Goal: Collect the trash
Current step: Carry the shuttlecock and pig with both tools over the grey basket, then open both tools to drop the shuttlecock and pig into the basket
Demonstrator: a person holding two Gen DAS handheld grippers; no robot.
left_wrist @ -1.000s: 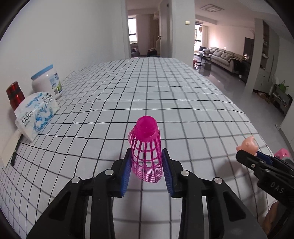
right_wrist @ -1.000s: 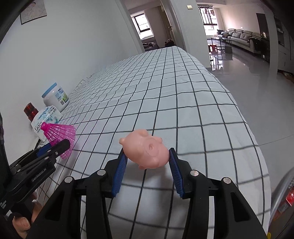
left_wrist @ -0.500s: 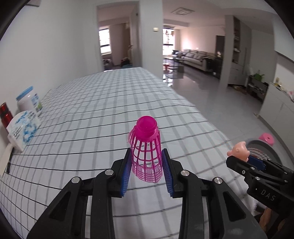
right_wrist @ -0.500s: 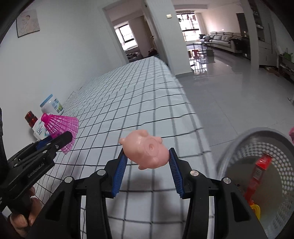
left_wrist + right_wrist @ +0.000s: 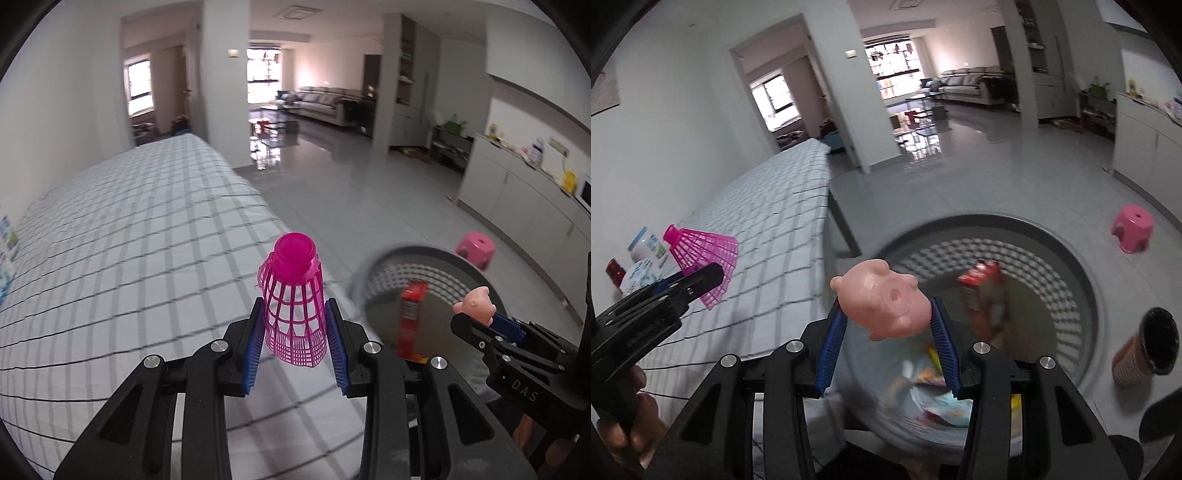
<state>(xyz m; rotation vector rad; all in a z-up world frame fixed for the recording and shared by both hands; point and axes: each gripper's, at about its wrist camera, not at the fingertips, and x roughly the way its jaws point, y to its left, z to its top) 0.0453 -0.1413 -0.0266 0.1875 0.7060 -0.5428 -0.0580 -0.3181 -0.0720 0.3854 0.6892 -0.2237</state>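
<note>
My left gripper (image 5: 294,345) is shut on a pink plastic shuttlecock (image 5: 293,301), cork end pointing forward, above the right edge of the checked table (image 5: 129,258). My right gripper (image 5: 886,343) is shut on a pink pig toy (image 5: 882,299) and holds it over the near rim of the round grey trash basket (image 5: 1082,266). The basket holds a red carton (image 5: 979,291) and several wrappers. The left gripper with the shuttlecock (image 5: 701,251) shows at the left of the right wrist view. The right gripper with the pig (image 5: 474,304) shows at the right of the left wrist view.
The basket (image 5: 373,262) stands on the grey floor right of the table. A pink stool (image 5: 1132,229) and a striped paper cup with a black liner (image 5: 1145,347) are on the floor beside it. A white jar (image 5: 646,243) and a tissue pack (image 5: 639,277) sit by the wall.
Both grippers have swung right, from over the table towards the trash basket. The basket now fills the right wrist view. Both still hold their objects.
</note>
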